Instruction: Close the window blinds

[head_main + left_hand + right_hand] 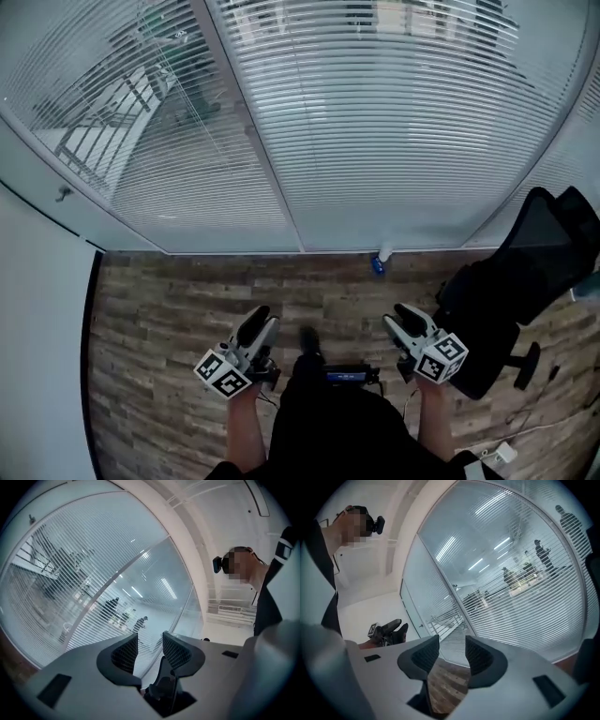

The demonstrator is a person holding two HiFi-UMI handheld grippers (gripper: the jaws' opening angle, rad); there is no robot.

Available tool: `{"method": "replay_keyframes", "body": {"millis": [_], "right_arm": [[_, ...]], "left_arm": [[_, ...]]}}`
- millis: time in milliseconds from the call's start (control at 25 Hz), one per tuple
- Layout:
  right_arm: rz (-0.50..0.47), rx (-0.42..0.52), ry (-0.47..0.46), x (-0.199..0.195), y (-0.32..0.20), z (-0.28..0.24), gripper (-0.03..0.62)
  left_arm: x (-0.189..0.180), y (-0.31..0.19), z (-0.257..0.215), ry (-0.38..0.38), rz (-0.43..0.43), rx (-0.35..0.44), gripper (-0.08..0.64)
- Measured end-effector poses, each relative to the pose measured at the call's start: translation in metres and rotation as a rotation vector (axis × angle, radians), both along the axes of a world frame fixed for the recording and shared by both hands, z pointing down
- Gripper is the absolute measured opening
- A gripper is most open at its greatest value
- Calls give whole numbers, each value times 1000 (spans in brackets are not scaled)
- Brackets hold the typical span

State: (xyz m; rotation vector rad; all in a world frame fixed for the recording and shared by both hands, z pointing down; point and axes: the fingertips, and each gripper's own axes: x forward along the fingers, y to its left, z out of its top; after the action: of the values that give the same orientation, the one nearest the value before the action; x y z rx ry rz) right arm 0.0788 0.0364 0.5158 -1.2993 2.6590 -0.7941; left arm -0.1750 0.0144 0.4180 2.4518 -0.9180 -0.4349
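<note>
White slatted blinds (375, 122) cover the glass wall ahead, split by a slanted frame post (253, 131). The room beyond shows through the slats. A thin rod (173, 75) hangs before the left pane. My left gripper (261, 322) is held low over the wooden floor, well short of the blinds, open with nothing between its jaws. My right gripper (403, 317) is level with it, also open and empty. The blinds (70, 588) fill the left gripper view beyond the parted jaws of that gripper (150, 645). The right gripper (452, 649) points at the blinds (520, 588), and the left gripper (389, 631) shows at its left.
A black office chair (525, 281) stands close on my right. A small blue and white object (378, 263) lies at the foot of the glass. A white wall (37, 337) is on the left. Cables and a white plug (504, 452) lie on the floor at bottom right.
</note>
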Motion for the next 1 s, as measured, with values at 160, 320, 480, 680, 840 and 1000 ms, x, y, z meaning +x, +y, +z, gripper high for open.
{"method": "replay_keyframes", "body": {"millis": [160, 320, 480, 680, 840, 1000], "right_arm": [[100, -21, -3, 22, -34, 0, 176], [192, -9, -8, 25, -80, -14, 176], [245, -52, 24, 14, -124, -26, 176], [216, -61, 38, -18, -154, -35, 176], [192, -86, 127, -30, -168, -29, 176], [183, -103, 131, -25, -184, -21, 176]], "left_arm": [[15, -60, 9, 35, 70, -1, 123], [11, -126, 6, 65, 115, 3, 121], [2, -176, 3, 75, 148, -12, 112], [-7, -216, 16, 125, 167, -62, 112], [-9, -243, 35, 150, 150, -137, 114], [-11, -271, 39, 112, 89, -166, 115]]}}
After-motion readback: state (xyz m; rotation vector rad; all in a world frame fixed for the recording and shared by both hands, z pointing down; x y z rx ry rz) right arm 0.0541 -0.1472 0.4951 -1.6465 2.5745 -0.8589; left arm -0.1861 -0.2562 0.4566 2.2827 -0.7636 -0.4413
